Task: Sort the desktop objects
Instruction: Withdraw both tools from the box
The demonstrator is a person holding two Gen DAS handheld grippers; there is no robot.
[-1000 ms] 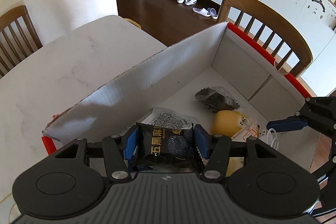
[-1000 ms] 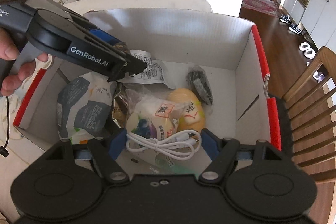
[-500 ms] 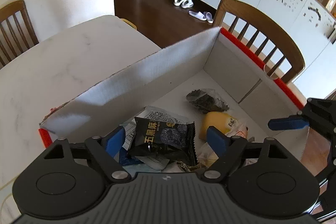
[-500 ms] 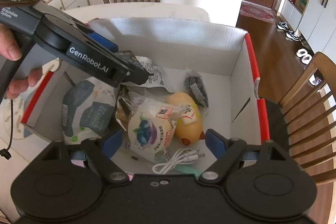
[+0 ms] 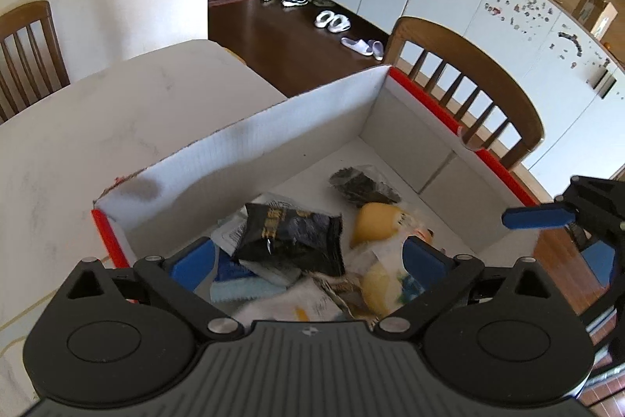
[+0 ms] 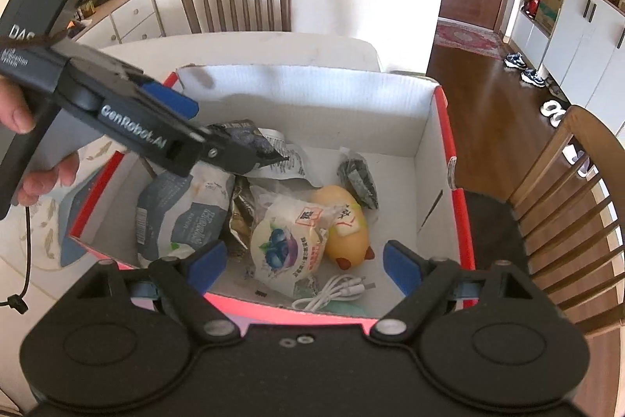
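Left wrist view: the left claw [image 5: 308,258] is opening, pads clear of the black foil snack packet [image 5: 291,239] lying inside the red-edged white cardboard box [image 5: 273,139] on the white worktop [image 5: 97,120]. Right wrist view: the right claw [image 6: 304,260] stands spread and empty above the box's near wall; a white coiled cable [image 6: 336,294] lies inside that wall.

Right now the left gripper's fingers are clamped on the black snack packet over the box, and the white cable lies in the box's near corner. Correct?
Not quite. The left gripper is not clamped: its fingers are opening, and the black snack packet lies loose on the pile, as the left wrist view shows. The white cable does lie in the near corner of the box.
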